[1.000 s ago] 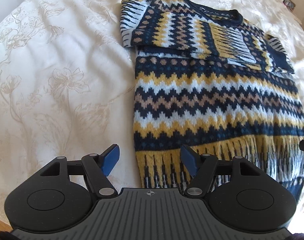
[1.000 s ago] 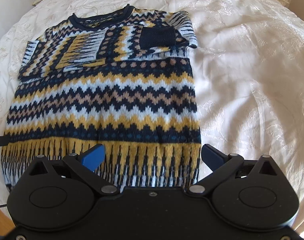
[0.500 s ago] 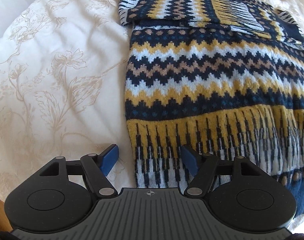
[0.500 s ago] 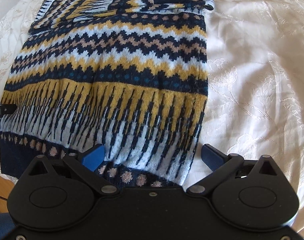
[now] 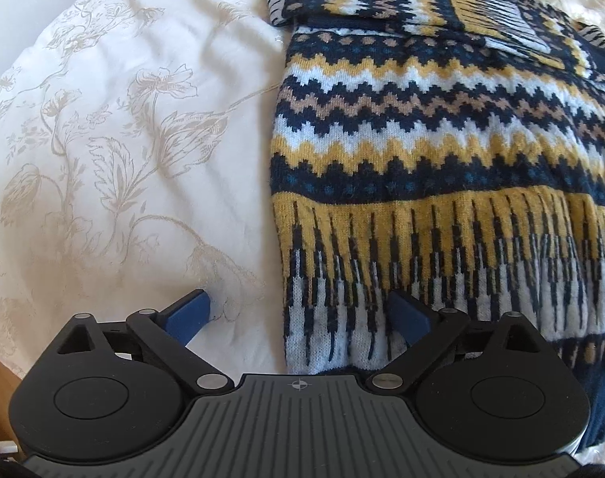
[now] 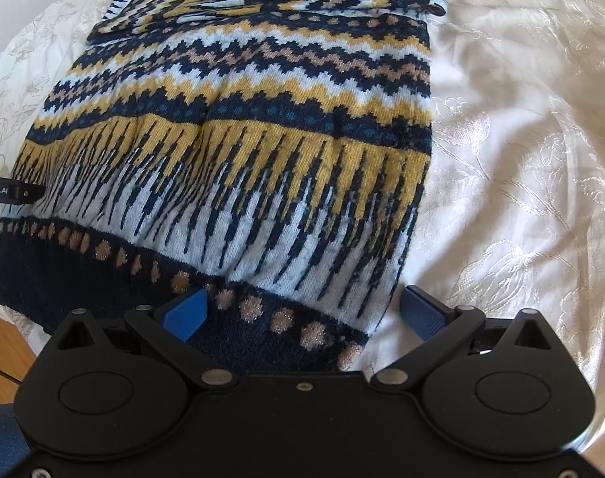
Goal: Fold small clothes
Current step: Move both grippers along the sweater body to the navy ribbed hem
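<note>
Navy, mustard & white zigzag knit sweater lies flat on cream floral bedspread, sleeves folded across chest, hem at near bed edge. Left gripper spread wide at hem's left corner; right gripper spread wide at right corner. Both empty.
</note>
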`<state>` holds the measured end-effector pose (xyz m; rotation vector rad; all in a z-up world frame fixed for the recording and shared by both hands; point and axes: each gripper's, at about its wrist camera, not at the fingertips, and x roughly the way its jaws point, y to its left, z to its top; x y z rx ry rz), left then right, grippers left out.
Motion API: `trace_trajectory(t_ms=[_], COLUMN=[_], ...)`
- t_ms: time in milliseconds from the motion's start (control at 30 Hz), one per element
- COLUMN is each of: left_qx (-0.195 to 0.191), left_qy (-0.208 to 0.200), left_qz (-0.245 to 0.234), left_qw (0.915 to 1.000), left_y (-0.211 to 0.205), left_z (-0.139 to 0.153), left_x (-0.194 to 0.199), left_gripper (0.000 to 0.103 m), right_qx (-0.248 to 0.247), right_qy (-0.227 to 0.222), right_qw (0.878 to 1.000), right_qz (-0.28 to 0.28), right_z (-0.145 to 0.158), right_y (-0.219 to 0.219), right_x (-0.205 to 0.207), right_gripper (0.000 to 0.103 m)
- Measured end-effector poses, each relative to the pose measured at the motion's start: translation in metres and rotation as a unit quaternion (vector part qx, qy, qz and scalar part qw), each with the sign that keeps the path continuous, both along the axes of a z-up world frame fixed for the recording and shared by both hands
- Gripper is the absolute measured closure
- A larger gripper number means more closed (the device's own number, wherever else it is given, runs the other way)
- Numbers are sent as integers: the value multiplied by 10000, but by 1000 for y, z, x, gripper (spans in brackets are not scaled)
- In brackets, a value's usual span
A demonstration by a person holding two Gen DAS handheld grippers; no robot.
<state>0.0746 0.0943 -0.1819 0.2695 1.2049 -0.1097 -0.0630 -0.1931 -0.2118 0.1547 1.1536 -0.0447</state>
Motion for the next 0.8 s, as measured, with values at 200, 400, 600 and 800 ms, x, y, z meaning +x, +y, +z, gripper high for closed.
trace_trajectory(t_ms=[200, 400, 600, 800], left_qx=[22, -67, -129, -132], left_qy=[-136, -323, -274, -297], left_qz=[102, 67, 151, 71], left_qw=[9999, 9994, 9994, 9994], left_y=[1, 5, 11, 4], left_z=[-6, -6, -8, -2], left_x=[1, -9, -14, -8], left_gripper=[0, 0, 0, 8], right_qx=[102, 62, 109, 194], right_qy=[-106, -82, -74, -166], right_qw=[9999, 9999, 9999, 9996], right_qz=[8, 5, 57, 102], right_z=[-4, -5, -7, -5], right_y=[-2, -1, -2, -4], right_x=[-2, -2, 0, -5], right_gripper=[0, 0, 0, 0])
